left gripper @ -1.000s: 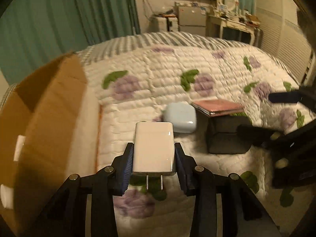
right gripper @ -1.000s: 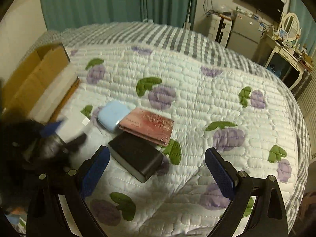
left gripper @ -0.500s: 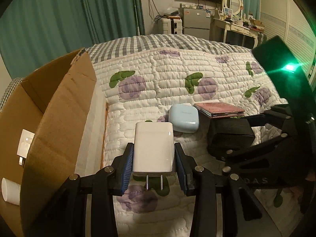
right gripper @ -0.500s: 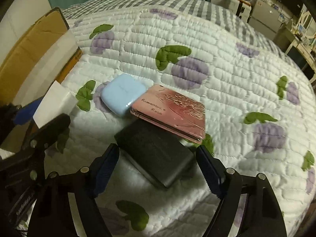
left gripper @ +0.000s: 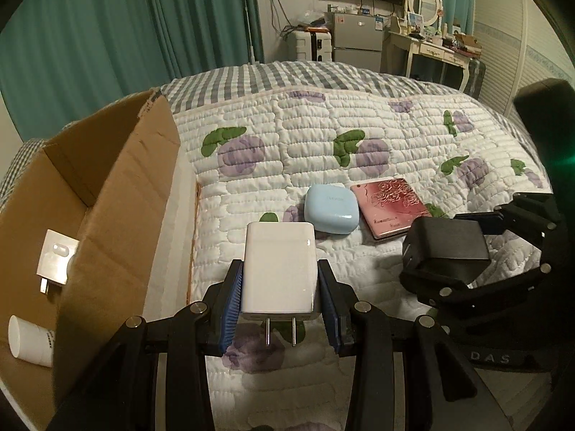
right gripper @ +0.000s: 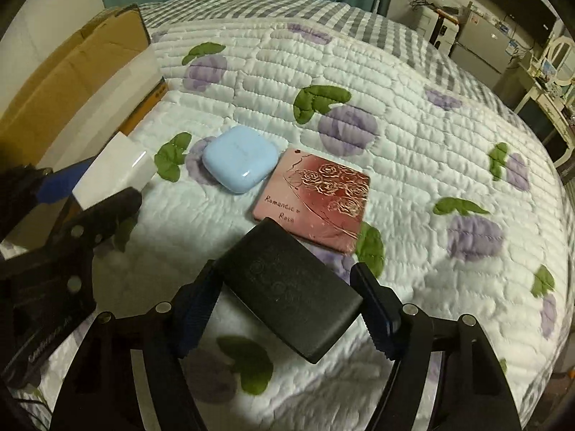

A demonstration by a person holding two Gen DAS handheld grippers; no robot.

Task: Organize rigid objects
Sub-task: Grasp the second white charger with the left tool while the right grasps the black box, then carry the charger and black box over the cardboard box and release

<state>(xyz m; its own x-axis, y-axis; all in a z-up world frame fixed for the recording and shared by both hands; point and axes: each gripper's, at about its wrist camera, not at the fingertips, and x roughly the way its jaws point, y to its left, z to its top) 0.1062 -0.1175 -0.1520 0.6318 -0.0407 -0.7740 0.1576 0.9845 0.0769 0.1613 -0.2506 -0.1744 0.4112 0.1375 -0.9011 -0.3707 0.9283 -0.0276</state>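
My left gripper (left gripper: 279,289) is shut on a white plug charger (left gripper: 278,269), prongs toward the camera, held above the quilt beside the cardboard box (left gripper: 118,194). It also shows in the right wrist view (right gripper: 111,172). My right gripper (right gripper: 287,309) is shut on a black rectangular case (right gripper: 291,291), lifted just off the quilt; the case also shows in the left wrist view (left gripper: 447,248). A light blue rounded case (right gripper: 240,158) and a pink rose-patterned tin (right gripper: 316,197) lie on the quilt beyond it.
The open cardboard box holds a white charger (left gripper: 54,262) and a white cylinder (left gripper: 30,339). The flowered quilt (right gripper: 413,136) covers the bed. Teal curtains, a fridge and a dresser stand at the back of the room.
My right gripper came down around the black case and closed on it. My left gripper, still holding the charger, has risen slightly, showing more of the box's inside.
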